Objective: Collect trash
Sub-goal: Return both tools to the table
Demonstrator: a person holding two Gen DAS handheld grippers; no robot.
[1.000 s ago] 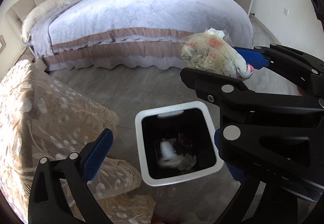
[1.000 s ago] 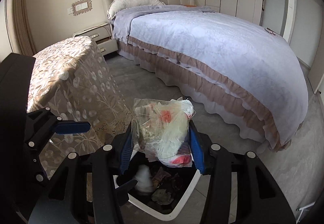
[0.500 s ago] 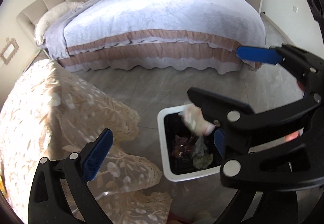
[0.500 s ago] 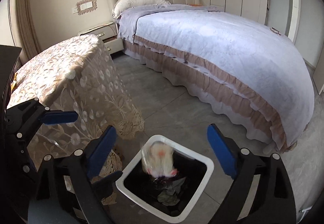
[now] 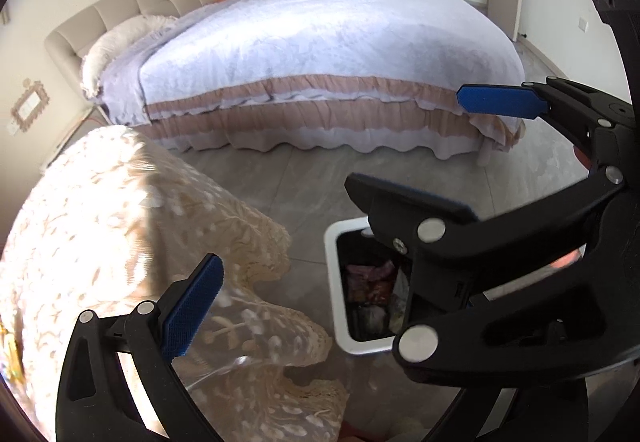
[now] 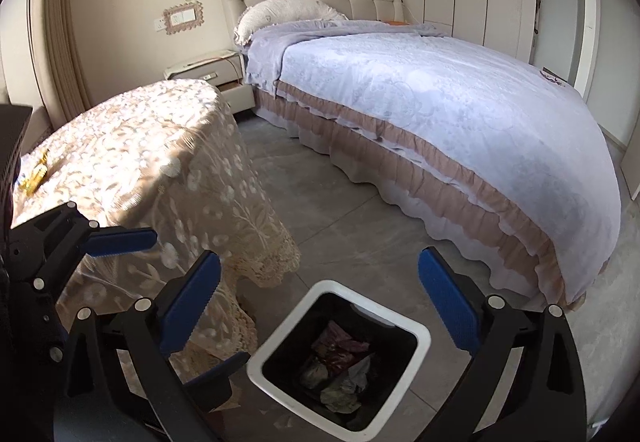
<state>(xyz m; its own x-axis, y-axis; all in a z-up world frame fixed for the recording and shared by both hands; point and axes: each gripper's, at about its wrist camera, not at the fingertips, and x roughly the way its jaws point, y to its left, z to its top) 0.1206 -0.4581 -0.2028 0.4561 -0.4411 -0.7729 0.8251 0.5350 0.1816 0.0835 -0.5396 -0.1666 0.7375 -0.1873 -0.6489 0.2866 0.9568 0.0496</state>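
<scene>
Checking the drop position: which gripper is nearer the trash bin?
Right. The right gripper hangs open directly above the trash bin; the left gripper sits off beside it, over the lace tablecloth.

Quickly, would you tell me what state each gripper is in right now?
Left gripper: open, holding nothing.
Right gripper: open, empty, above the bin.

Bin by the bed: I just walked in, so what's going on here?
A person holding two grippers is collecting trash. The right gripper hangs open and empty above the bin, which holds crumpled wrappers. The left gripper is empty too, beside the lace-covered table.
</scene>
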